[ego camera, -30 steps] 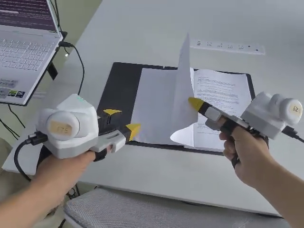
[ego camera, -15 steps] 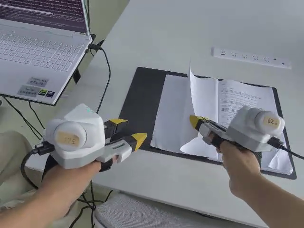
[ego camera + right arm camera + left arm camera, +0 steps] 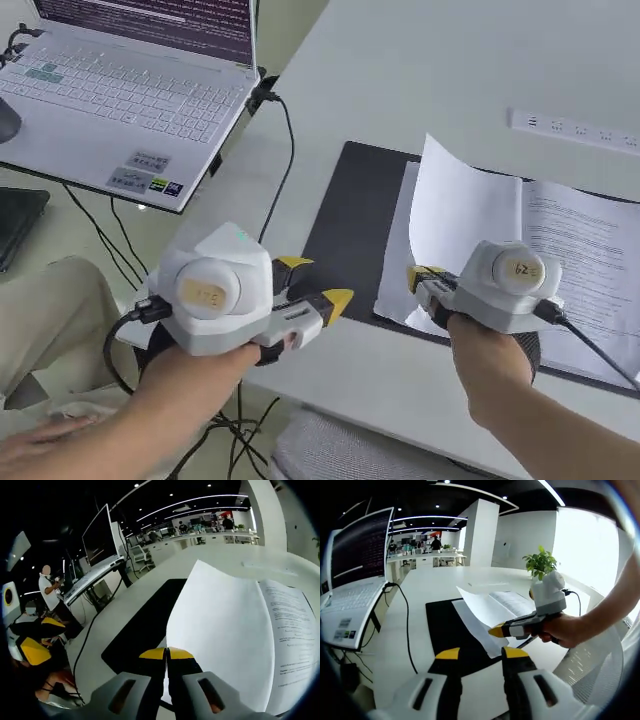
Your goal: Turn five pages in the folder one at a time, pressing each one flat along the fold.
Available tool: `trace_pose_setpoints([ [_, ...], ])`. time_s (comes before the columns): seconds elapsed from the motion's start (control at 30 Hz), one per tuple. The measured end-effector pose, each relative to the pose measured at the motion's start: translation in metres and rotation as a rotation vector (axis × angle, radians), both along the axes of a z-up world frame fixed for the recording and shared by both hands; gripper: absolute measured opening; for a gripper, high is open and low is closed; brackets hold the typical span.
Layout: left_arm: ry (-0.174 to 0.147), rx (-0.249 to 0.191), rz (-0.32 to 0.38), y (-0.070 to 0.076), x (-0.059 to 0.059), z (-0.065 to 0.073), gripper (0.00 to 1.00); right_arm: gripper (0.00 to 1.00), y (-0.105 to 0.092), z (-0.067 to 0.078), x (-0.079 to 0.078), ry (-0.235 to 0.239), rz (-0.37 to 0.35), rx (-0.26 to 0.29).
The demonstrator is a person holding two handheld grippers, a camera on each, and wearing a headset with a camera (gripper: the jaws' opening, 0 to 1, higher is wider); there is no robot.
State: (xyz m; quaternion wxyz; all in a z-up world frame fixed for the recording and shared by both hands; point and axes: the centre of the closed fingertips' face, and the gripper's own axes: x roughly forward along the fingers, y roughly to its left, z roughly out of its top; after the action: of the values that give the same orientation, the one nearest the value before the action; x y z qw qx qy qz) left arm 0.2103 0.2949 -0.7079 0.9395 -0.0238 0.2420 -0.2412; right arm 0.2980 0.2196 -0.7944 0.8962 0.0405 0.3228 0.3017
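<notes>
White table (image 3: pixel 400 60) surface spans the head view, with an open laptop (image 3: pixel 130 100) at ten o'clock and a power strip (image 3: pixel 575 132) at two o'clock. A black folder (image 3: pixel 350 210) is seen lying open right of centre. One white page (image 3: pixel 465 210) is raised off it, its lower edge pinched by the right claw (image 3: pixel 425 277), which is clenched on the paper. The left claw (image 3: pixel 315 280) is held at the folder's eight o'clock, apart from it, jaws parted and gripping nothing.

Left gripper view: the left claw's yellow-tipped jaws are shown released at six o'clock. Beyond them the right claw is seen holding the lifted page over the folder.

Right gripper view: the jaws are pressed together on the page's near edge at six o'clock. A printed sheet (image 3: pixel 290 630) lies flat at three o'clock, the folder's black cover at nine, the left claw at eight.
</notes>
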Motion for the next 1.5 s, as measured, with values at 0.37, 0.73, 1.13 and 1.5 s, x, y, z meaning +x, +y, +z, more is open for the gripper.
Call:
trace_pose_setpoints([
  [0.37, 0.001, -0.012, 0.011, 0.007, -0.003, -0.003, 0.3, 0.0, 0.008, -0.024, 0.003, 0.043, -0.01, -0.041],
  [0.73, -0.001, -0.012, 0.005, 0.007, 0.0, -0.004, 0.29, 0.05, 0.013, -0.024, 0.0, 0.08, -0.014, 0.003],
  [1.13, 0.001, 0.002, -0.019, 0.0, 0.006, -0.005, 0.3, 0.2, 0.013, -0.012, -0.012, 0.081, 0.015, 0.08],
  [1.5, 0.021, 0.017, -0.059, -0.015, 0.01, -0.014, 0.3, 0.15, -0.012, 0.018, -0.016, 0.036, -0.006, 0.164],
])
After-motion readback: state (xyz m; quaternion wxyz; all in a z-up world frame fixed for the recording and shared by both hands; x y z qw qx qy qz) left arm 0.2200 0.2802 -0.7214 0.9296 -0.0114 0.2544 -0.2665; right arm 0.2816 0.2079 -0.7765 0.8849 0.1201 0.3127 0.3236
